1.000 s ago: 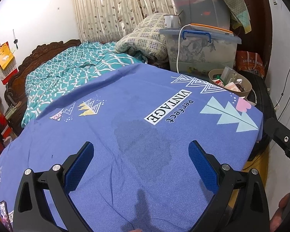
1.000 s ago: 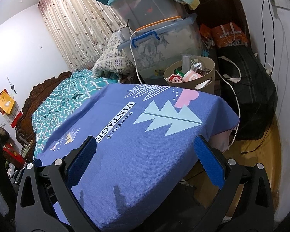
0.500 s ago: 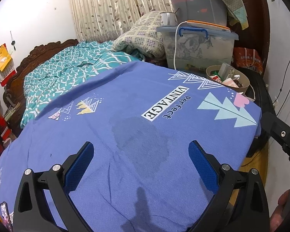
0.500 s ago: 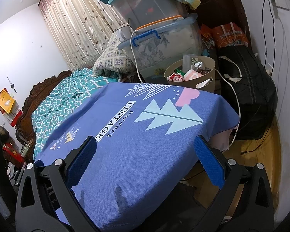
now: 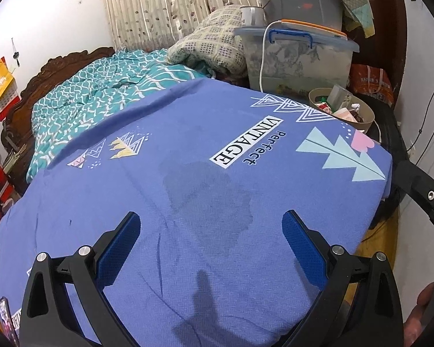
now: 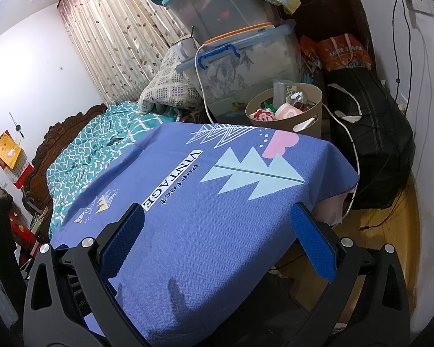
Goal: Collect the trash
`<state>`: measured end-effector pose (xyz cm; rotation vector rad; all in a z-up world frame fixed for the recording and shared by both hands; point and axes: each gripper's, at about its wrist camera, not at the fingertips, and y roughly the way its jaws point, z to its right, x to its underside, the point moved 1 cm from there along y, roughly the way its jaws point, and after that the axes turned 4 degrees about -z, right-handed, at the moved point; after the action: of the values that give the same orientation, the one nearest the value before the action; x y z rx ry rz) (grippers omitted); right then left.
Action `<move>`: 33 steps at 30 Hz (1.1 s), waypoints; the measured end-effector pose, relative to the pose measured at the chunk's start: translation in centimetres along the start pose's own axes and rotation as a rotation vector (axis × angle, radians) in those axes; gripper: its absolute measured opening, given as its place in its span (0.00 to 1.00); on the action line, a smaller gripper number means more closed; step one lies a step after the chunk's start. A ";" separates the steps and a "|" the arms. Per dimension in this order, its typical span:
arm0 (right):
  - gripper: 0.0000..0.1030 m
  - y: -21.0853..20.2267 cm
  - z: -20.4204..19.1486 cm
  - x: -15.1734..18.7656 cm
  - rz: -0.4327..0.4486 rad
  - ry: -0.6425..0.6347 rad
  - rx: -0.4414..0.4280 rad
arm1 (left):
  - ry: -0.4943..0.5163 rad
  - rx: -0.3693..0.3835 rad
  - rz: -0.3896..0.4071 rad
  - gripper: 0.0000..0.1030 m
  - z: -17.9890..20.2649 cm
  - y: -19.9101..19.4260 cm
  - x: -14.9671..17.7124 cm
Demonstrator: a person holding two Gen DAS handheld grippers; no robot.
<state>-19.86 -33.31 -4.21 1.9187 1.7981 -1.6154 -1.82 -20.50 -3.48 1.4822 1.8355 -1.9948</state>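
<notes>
A tan round bin (image 6: 286, 115) full of wrappers and a pink cup stands beyond the far right corner of the blue-cloth table (image 6: 217, 217); in the left wrist view the tan bin (image 5: 343, 110) shows at the upper right. My left gripper (image 5: 211, 237) hovers open over a darker damp-looking patch (image 5: 208, 196) on the blue cloth (image 5: 188, 144), with nothing between its fingers. My right gripper (image 6: 217, 234) is open above the table's right front part, also holding nothing. No loose trash shows on the cloth.
Stacked clear storage boxes (image 6: 246, 55) with a white cable rise behind the bin. A black bag (image 6: 370, 150) lies on the wooden floor to the right. A bed with a teal quilt (image 5: 101, 92) borders the table's far left. Part of the other gripper (image 5: 422, 190) juts in at right.
The left wrist view has drifted slightly, the bin and boxes shifting left in frame. The right wrist view is almost unchanged. Both grippers stay open.
</notes>
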 end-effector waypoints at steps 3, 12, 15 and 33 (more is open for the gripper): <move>0.97 0.0 0.0 0.0 0.000 0.000 0.001 | -0.008 -0.002 0.007 0.92 -0.2 -0.1 0.0; 0.97 0.0 0.0 0.1 -0.001 -0.001 0.001 | -0.008 0.000 0.013 0.92 -0.3 -0.1 0.1; 0.97 0.0 0.0 0.1 -0.001 0.000 0.000 | -0.009 -0.002 0.010 0.92 -0.3 -0.1 0.1; 0.97 0.0 0.0 0.2 -0.003 0.001 0.001 | 0.010 -0.012 0.002 0.92 0.2 0.2 0.4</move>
<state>-19.89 -33.15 -4.35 1.9192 1.8015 -1.6168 -2.03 -20.51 -3.94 1.4929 1.8455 -1.9762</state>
